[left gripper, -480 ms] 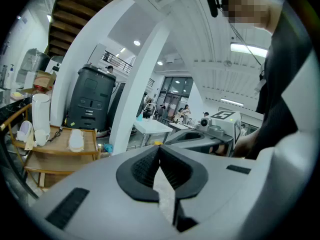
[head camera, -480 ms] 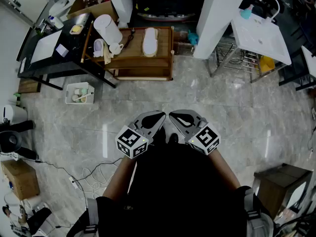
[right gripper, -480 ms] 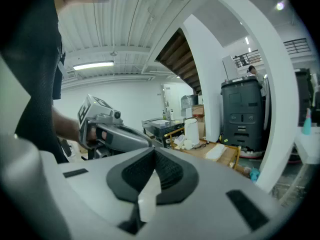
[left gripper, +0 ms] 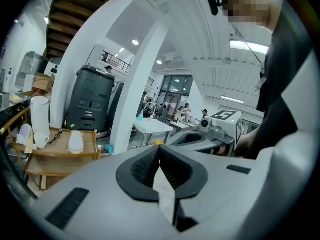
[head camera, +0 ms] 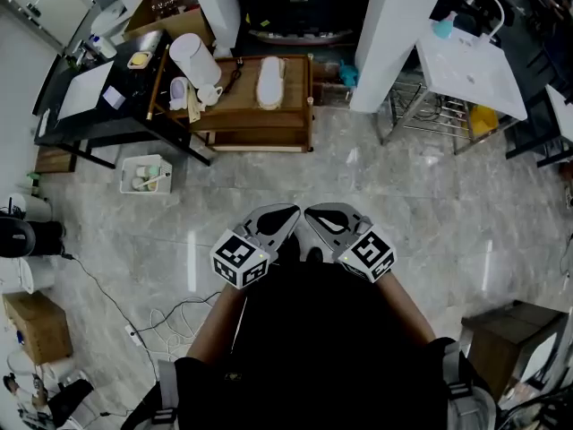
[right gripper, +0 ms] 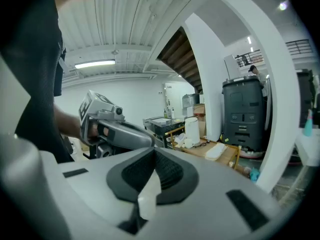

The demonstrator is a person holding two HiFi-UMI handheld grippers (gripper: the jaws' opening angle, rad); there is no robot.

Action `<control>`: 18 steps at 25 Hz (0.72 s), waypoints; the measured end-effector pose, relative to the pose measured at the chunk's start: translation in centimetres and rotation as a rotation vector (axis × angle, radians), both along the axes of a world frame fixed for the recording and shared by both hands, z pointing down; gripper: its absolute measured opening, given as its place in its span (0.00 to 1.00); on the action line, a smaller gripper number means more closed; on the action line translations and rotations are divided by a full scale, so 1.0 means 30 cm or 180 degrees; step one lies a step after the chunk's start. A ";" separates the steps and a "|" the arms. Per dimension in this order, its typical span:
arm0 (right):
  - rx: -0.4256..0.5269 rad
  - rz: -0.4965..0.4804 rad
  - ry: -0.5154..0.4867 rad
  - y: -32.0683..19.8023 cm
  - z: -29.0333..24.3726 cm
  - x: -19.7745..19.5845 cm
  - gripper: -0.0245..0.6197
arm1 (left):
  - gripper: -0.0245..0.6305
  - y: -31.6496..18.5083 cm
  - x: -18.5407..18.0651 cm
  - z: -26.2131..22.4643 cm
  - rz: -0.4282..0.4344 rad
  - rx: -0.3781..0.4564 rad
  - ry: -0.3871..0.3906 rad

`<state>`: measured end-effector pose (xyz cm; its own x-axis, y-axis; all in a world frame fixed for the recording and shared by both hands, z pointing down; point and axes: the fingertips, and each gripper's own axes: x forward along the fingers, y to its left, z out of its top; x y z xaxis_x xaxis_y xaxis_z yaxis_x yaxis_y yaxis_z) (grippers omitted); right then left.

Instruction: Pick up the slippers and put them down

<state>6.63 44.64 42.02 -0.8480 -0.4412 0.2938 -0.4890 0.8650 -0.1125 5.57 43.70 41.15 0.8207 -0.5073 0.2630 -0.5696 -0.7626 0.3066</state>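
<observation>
Head view: left gripper (head camera: pixel 294 211) and right gripper (head camera: pixel 310 211) side by side at the person's waist; white slippers (head camera: pixel 269 81) lie on the wooden desk (head camera: pixel 235 101), well apart from both.
Left gripper view: jaws pressed together, nothing between; slippers (left gripper: pixel 75 141) far left.
Right gripper view: jaws together, empty; slippers (right gripper: pixel 216 151) at right.
</observation>
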 end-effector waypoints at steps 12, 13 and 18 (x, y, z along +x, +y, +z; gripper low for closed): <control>-0.0003 0.0029 0.0034 -0.018 0.019 0.076 0.05 | 0.05 -0.010 0.044 0.005 -0.0057 0.0015 -0.0041; -0.0015 0.0044 0.0023 -0.021 0.019 0.084 0.05 | 0.05 -0.012 0.047 0.006 -0.0057 0.0016 -0.0046; -0.0075 0.0121 -0.0002 -0.036 0.031 0.109 0.05 | 0.05 -0.021 0.061 0.007 -0.0059 -0.0005 0.0007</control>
<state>9.90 43.57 42.95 -0.8310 -0.4659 0.3039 -0.5213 0.8429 -0.1331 7.41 43.08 41.36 0.8118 -0.5219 0.2620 -0.5829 -0.7515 0.3091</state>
